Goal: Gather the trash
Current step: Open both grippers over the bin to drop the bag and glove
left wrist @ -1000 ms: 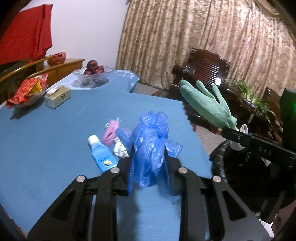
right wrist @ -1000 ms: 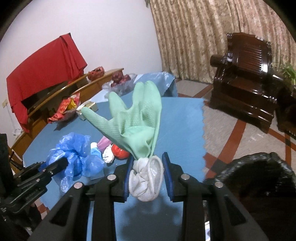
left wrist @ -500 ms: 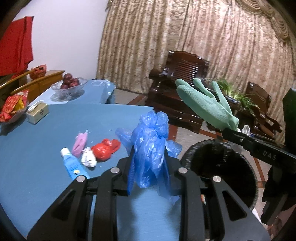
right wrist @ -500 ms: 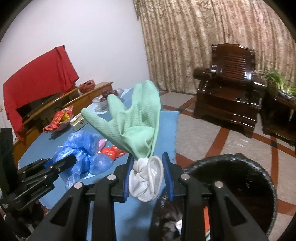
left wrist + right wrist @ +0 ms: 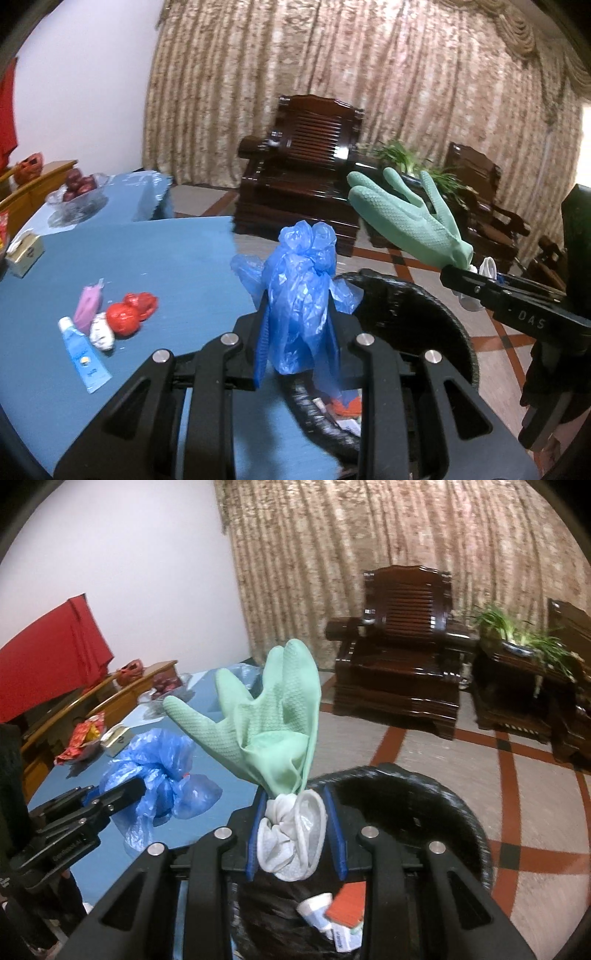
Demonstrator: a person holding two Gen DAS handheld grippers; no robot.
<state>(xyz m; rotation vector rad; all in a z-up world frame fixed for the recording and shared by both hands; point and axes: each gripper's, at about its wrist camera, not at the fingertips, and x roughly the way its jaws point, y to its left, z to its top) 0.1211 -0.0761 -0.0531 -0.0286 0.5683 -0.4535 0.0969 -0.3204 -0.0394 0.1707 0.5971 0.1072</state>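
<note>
Carrying two pieces of trash at once, we have both tools over or near the bin. Nearest us, the right tool [image 5: 295, 834] is clamped on the white cuff of a green glove [image 5: 266, 723], whose fingers stand up above the jaws; it sits right over the black bin [image 5: 424, 794], where a cup and some cards already lie at the bottom. The left tool [image 5: 295, 347] is clamped on a crumpled blue bag [image 5: 301, 291], and it hangs over the bin's near-left rim, at the edge of the tabletop [image 5: 166, 258].

To do this drop well, we judge the glove can go first: spread the right jaws fully and let the heavy cuff pull it straight down. The tall, floppy fingers may catch on the rim, so we should keep the tool centred over the opening. The bag is light and clingy; it could stick to a pad or drift onto the tabletop, so we should bring the left tool further over the middle of the bin before letting go, and perhaps tip it down.

Farther left on the tabletop wait a blue tube [image 5: 83, 354], a white wad [image 5: 101, 330], red wrappers [image 5: 129, 314] and a pink packet [image 5: 88, 304], lying close together. Beyond them, at the far left, are a small box [image 5: 24, 253] and a fruit bowl [image 5: 75, 199].
</note>
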